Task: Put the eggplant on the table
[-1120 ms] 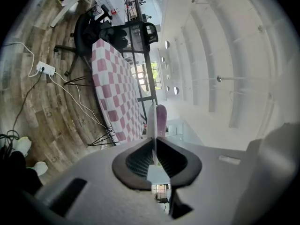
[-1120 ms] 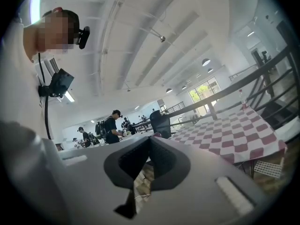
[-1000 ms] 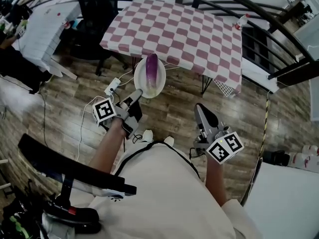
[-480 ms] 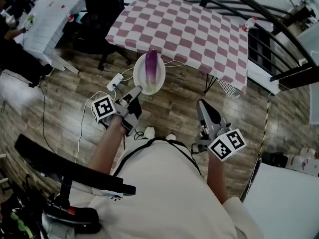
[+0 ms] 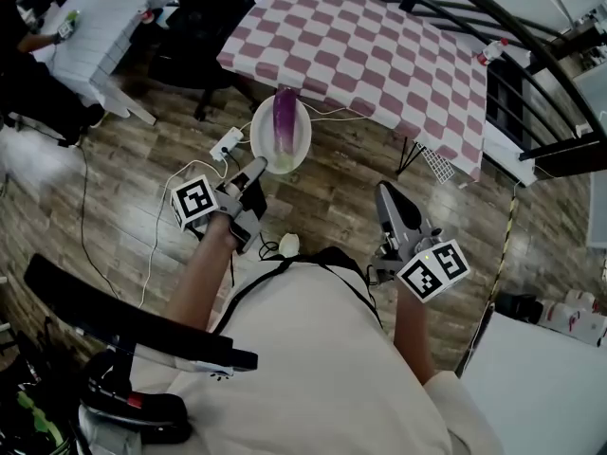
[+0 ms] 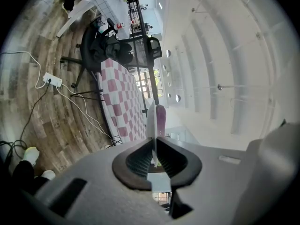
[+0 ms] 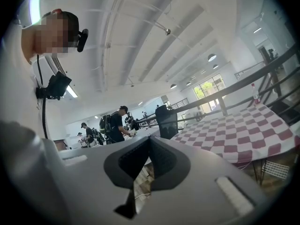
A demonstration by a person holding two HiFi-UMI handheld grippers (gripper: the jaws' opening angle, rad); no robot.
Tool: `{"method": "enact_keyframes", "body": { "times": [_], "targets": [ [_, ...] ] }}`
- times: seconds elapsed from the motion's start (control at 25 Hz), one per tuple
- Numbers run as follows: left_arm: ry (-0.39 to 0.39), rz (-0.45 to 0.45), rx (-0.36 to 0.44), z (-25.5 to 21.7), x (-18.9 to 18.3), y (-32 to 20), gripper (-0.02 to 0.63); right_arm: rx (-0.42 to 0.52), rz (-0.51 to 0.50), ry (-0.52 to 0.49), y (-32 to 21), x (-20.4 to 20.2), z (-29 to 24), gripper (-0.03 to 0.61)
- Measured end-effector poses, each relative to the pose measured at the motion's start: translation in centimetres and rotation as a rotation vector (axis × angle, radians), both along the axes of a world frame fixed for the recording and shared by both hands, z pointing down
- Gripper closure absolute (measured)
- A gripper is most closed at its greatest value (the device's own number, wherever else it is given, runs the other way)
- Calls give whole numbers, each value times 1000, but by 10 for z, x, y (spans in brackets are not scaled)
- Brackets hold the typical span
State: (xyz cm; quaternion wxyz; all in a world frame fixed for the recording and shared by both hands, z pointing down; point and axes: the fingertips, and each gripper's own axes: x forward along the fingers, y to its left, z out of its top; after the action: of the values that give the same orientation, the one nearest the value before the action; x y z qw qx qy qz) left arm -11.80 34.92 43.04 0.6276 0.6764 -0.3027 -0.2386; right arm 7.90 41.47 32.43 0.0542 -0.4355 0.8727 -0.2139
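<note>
A long purple eggplant point(image 5: 284, 114) lies on a white plate point(image 5: 296, 150). My left gripper point(image 5: 256, 167) is shut on the plate's near rim and holds it level above the wooden floor, just short of the table with the pink-and-white checked cloth point(image 5: 370, 55). In the left gripper view the plate point(image 6: 151, 118) stands edge-on between the jaws, with the eggplant point(image 6: 161, 118) beyond it and the left gripper point(image 6: 153, 143) shut on the rim. My right gripper point(image 5: 384, 193) hangs to the right, shut and empty. In its own view, my right gripper point(image 7: 150, 140) faces the table point(image 7: 243, 132).
A black office chair point(image 5: 213, 8) stands left of the table, beside a white table point(image 5: 104, 27). A power strip point(image 5: 226, 144) and cables lie on the floor under the plate. A bottle point(image 5: 490, 50) stands at the table's right corner. Black railings run along the right.
Both grippers and the plate with the eggplant have advanced toward the checked table, which now sits closer. The grip on the plate is unchanged.
</note>
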Motion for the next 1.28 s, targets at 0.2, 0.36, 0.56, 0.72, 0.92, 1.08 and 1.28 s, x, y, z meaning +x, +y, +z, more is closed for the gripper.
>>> {"method": "enact_keyframes", "body": {
  "times": [0.2, 0.36, 0.56, 0.72, 0.92, 1.08, 1.28],
  "targets": [
    [-11, -19, -21, 8, -25, 6, 580, -12, -24, 19, 1, -24, 2, 571],
    [-30, -39, -14, 14, -40, 6, 578, -23, -39, 31, 2, -34, 4, 571],
    [-4, -63, -5, 14, -50, 3, 578, -31, -56, 43, -4, -40, 4, 571],
    [-3, -81, -15, 18, -55, -2, 578, -37, -77, 42, -10, -48, 7, 571],
    [9, -89, -12, 17, -50, -9, 578, -36, -106, 36, -22, -51, 10, 571],
    [4, -88, -11, 16, -42, -21, 578, -38, -113, 33, -36, -44, 12, 571],
    [-11, -98, -21, 17, -32, -38, 580, -47, -120, 22, -58, -31, 14, 571]
  ]
}}
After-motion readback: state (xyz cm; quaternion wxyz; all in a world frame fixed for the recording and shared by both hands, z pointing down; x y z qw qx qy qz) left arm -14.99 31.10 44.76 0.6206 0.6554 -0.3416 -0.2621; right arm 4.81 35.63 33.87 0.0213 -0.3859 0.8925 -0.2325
